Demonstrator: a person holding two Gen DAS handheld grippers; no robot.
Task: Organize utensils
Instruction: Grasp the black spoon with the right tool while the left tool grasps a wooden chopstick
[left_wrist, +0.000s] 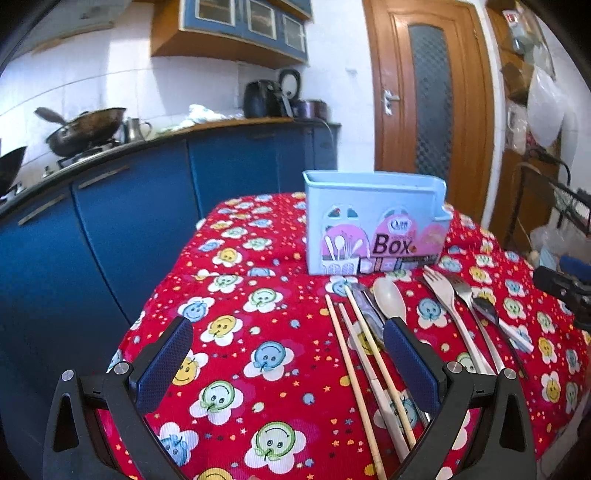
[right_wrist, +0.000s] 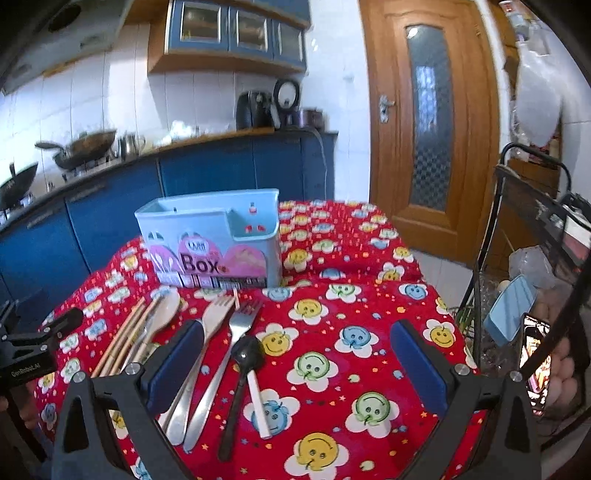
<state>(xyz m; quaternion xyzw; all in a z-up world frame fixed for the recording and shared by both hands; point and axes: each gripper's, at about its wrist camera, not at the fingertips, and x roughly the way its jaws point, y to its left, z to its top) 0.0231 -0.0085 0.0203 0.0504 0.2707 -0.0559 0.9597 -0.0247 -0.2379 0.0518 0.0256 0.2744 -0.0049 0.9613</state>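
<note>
A light blue utensil box (left_wrist: 373, 225) marked "Box" stands upright on the red flowered tablecloth (left_wrist: 258, 314); it also shows in the right wrist view (right_wrist: 210, 243). In front of it lie wooden chopsticks (left_wrist: 351, 369), a pale spoon (left_wrist: 388, 295), a pale plastic fork (left_wrist: 443, 291), a metal fork (left_wrist: 467, 291) and a black spoon (left_wrist: 485, 306). My left gripper (left_wrist: 288, 365) is open and empty above the cloth, left of the utensils. My right gripper (right_wrist: 299, 365) is open and empty; the forks (right_wrist: 236, 321) and black spoon (right_wrist: 245, 354) lie by its left finger.
Blue kitchen cabinets (left_wrist: 129, 221) with a wok (left_wrist: 85, 129) run along the left. A wooden door (left_wrist: 432, 92) stands behind the table. A black wire rack (right_wrist: 535, 240) with bags stands at the right table edge. A hand holds a phone (right_wrist: 535, 362) there.
</note>
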